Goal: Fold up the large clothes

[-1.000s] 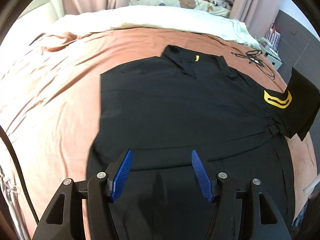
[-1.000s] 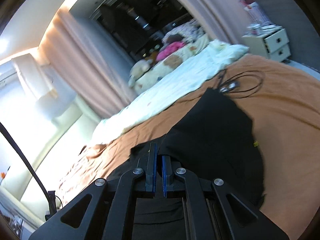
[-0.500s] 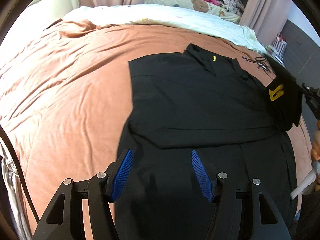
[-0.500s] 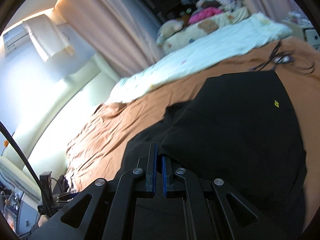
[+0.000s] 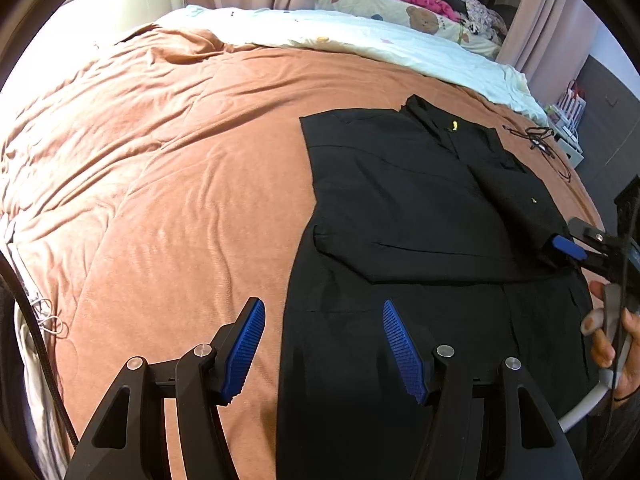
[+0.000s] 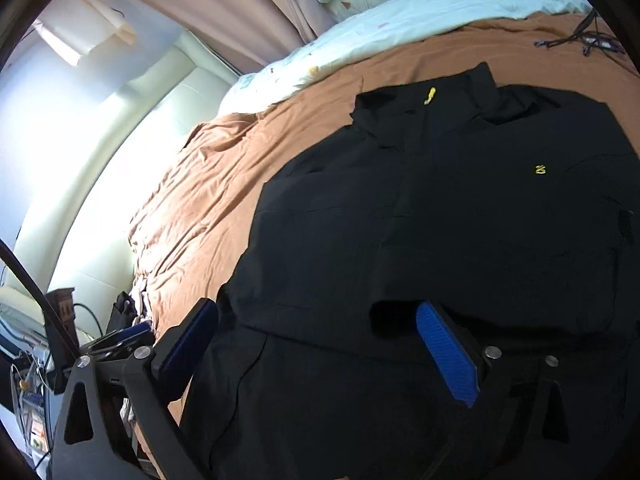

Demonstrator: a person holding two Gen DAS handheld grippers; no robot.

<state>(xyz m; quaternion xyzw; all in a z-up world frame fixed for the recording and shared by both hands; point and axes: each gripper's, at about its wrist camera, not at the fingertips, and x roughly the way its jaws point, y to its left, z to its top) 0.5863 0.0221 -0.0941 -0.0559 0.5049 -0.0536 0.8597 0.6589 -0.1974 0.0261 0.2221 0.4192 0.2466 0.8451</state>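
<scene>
The black jacket [image 5: 404, 216] lies flat on the bed [image 5: 168, 184], collar away from both claws and hem toward them. Judging by how it lies, both sleeves are already folded in: one lies across the chest as a band with a straight lower edge just ahead of the left claw [image 5: 324, 354], and the other sleeve [image 5: 516, 200] lies slantwise over that side, its cuff at the right claw [image 6: 316, 350]. What appears left is folding the body, probably hem up toward collar, and squaring the packet.

The right claw's jaws are opening. In the right wrist view the sleeve's end lies on the jacket just ahead of the blue pads, and neither pad presses on it, so the sleeve looks let go. In the left wrist view the same claw shows at the far right edge with a hand [image 5: 612, 340] on its handle.

The left claw hangs half-spread and empty above the jacket's lower left edge, one pad over bare bed, the other over cloth.

The cloth is thin, matte black and smooth, with few creases. A yellow tag [image 6: 430, 95] sits at the collar, and a small yellow mark [image 6: 540, 169] shows on the sleeve. A tangle of cord [image 5: 540, 140] lies on the bed beyond the jacket, well clear of it.
</scene>
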